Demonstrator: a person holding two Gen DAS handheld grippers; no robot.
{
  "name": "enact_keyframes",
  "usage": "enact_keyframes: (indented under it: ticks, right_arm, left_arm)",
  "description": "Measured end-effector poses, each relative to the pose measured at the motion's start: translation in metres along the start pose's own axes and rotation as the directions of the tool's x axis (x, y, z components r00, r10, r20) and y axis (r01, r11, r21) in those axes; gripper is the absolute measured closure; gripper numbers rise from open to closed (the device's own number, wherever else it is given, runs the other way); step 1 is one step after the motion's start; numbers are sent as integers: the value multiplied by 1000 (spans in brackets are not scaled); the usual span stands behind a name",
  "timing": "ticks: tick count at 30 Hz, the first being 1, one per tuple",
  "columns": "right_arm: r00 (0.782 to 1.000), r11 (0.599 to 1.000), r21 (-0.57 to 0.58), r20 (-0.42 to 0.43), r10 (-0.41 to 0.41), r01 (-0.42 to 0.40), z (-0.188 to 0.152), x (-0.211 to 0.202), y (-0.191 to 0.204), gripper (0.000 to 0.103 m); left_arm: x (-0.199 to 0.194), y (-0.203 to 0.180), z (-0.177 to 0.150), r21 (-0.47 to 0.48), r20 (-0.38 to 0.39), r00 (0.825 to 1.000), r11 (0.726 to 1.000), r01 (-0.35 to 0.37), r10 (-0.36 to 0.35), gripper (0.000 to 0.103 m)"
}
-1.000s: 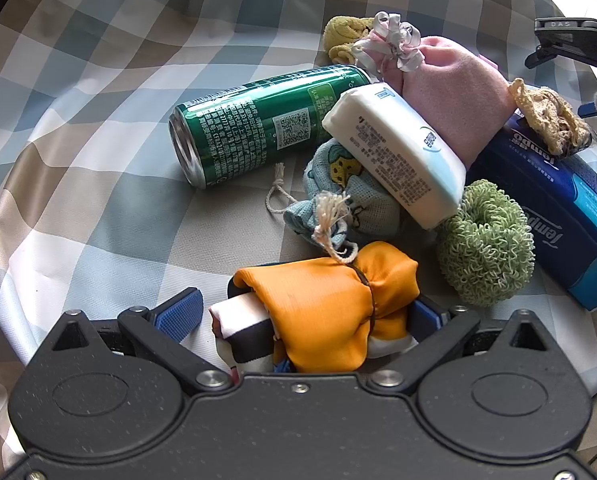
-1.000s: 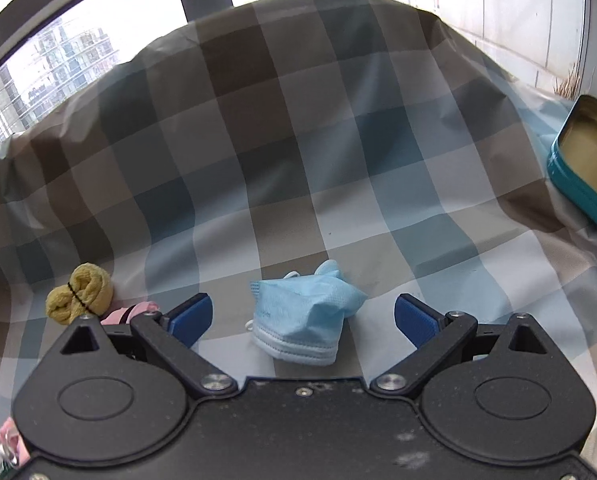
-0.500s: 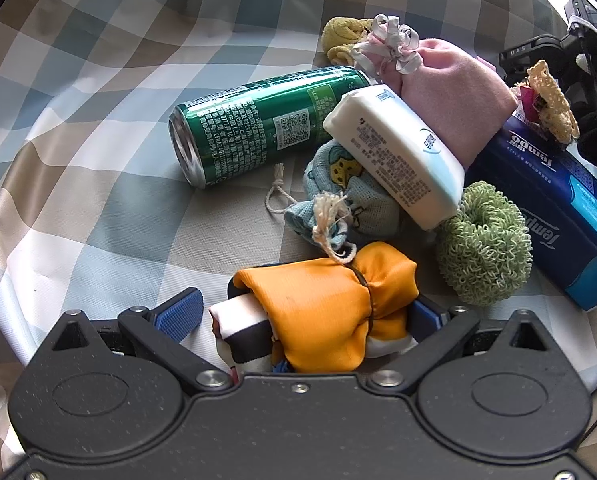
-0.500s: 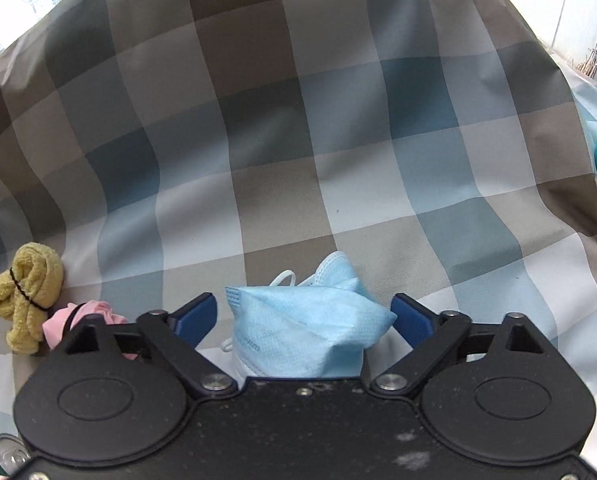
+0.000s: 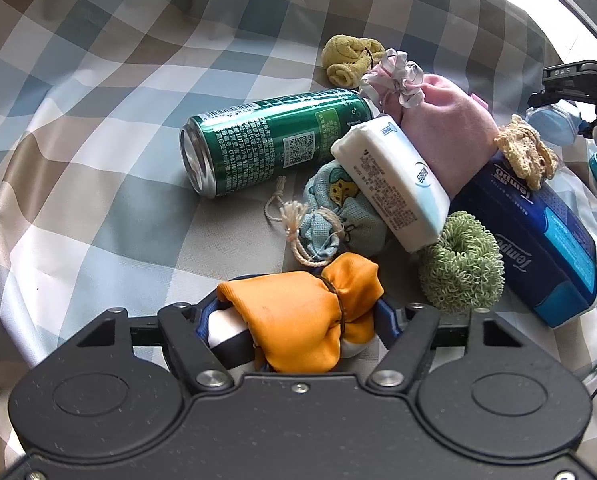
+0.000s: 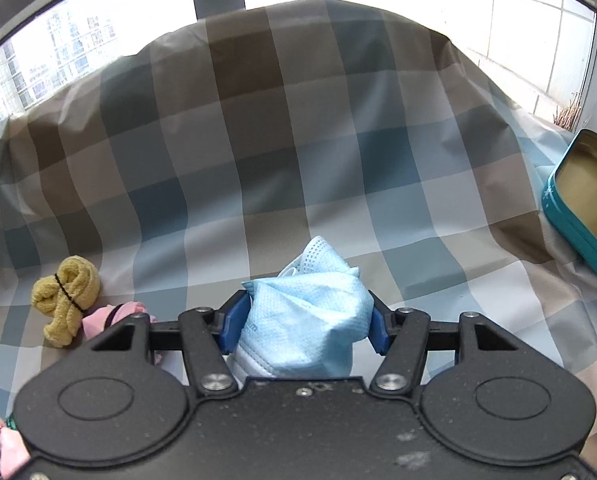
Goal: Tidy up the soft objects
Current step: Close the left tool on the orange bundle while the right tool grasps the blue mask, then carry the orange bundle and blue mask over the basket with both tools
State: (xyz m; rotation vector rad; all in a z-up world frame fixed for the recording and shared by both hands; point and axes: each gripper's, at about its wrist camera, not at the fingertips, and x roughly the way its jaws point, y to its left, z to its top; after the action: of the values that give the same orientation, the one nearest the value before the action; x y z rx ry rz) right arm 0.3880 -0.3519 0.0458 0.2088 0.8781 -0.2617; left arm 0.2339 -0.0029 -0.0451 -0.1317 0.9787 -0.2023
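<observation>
Pinching orange bundle [image 5: 298,320] crosswise in left tool [image 5: 296,322], right tool [image 6: 304,322] just closed on blue mask [image 6: 306,320]

A cloth [image 5: 98,128] checked in blue, tan and white covers the table. On it lies a green can [image 5: 274,140], with a white packet [image 5: 392,184] at its three o'clock. A pink pouch [image 5: 450,136] and navy tissue pack [image 5: 538,232] sit beyond. At six o'clock is an orange bundle [image 5: 298,320], striped black and white beneath. The mask [image 6: 306,320] is pale blue, the tin [image 6: 578,208] teal.
</observation>
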Motion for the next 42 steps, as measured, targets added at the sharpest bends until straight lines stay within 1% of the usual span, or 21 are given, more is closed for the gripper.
enact_keyframes:
  ticks: [3,7,11,17,22,25,27,31,36,39,42]
  right_arm:
    - [999,1000,9,42,22,-23,-3,-28,-4,44]
    - [994,997,26,83,71,-73,-13,-69,-10,44]
    - [983,990,34,125,135,-140,-34,-115,-15,44]
    - [962,974,4,157,224,-228,-82,-182,-18,43]
    - [940,957,-30,179,290,-289,-132,-235,-22,42]
    - [932,950,-53,189,311,-306,-163,-261,-24,42]
    - [930,950,-72,195,313,-305,-181,-273,-26,42]
    - [925,943,-97,183,332,-319,-221,-296,-28,41]
    - [917,925,-106,132,377,-365,-262,-313,-29,41]
    - [912,917,-108,108,396,-385,-283,-322,-30,41]
    - [910,911,-115,89,406,-395,-297,-329,-31,41]
  left_arm:
    - [-7,-1,-3,10,7,1000,1000,-3,3,36]
    - [-21,-4,-8,14,17,1000,1000,17,-17,37]
    - [-39,-7,-14,27,40,999,999,24,-26,37]
    - [-70,-12,-28,52,59,998,998,32,-35,37]
    - [-95,-19,-49,73,61,997,997,38,-42,37]
    - [-108,-21,-63,79,64,997,996,36,-41,37]
    - [-115,-22,-72,78,61,997,996,33,-38,37]
    - [-126,-23,-89,71,55,998,997,29,-33,37]
    - [-140,-25,-110,65,59,998,998,20,-24,37]
    - [-147,-25,-122,55,57,998,998,22,-25,37]
    - [-152,-25,-131,39,54,998,999,27,-30,37]
